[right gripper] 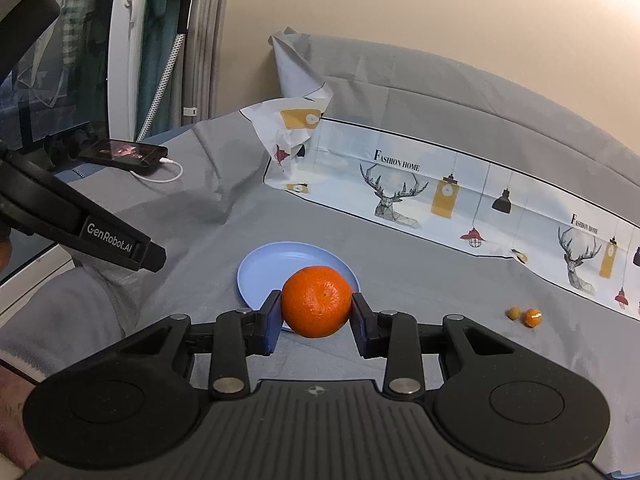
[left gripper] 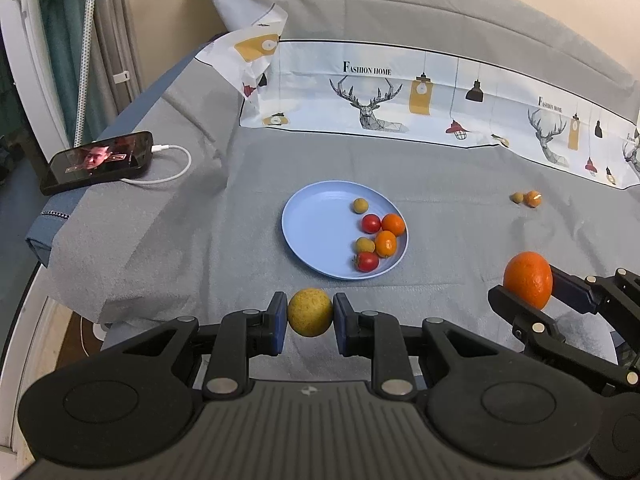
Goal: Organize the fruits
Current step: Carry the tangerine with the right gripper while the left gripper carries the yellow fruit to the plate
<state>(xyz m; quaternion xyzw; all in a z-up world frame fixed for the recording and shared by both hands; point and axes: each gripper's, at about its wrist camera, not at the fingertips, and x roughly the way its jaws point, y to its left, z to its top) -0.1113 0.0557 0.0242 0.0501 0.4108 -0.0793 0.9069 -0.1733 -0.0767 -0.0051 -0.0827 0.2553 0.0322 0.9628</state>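
Two fruits are in your grip at once. Nearest you, your left gripper [left gripper: 310, 316] has its blue pads pressed on either side of a round yellow fruit [left gripper: 310, 312], lifted above the grey cloth [left gripper: 200, 240] just short of the near rim of the blue plate [left gripper: 316, 224]. To the right, your right gripper [right gripper: 316, 312] is clamped on a large orange [right gripper: 317, 301]; in its own view the orange hangs in front of the plate's near right edge.

On the plate, six small fruits crowd the right side: two cherry tomatoes [left gripper: 371, 223], two small oranges [left gripper: 393, 224] and two small tan fruits [left gripper: 360, 205]. The left half of the plate is bare.

Farther right, well apart from the plate, two little fruits [left gripper: 527, 198] lie touching on the cloth, one tan and one orange.

At the far left, a phone [left gripper: 98, 162] rests on a raised fold of the cloth with its screen lit and a white cable [left gripper: 176, 168] plugged in. Beyond everything, a printed sheet [left gripper: 400, 96] with deer and lamps runs along the back.
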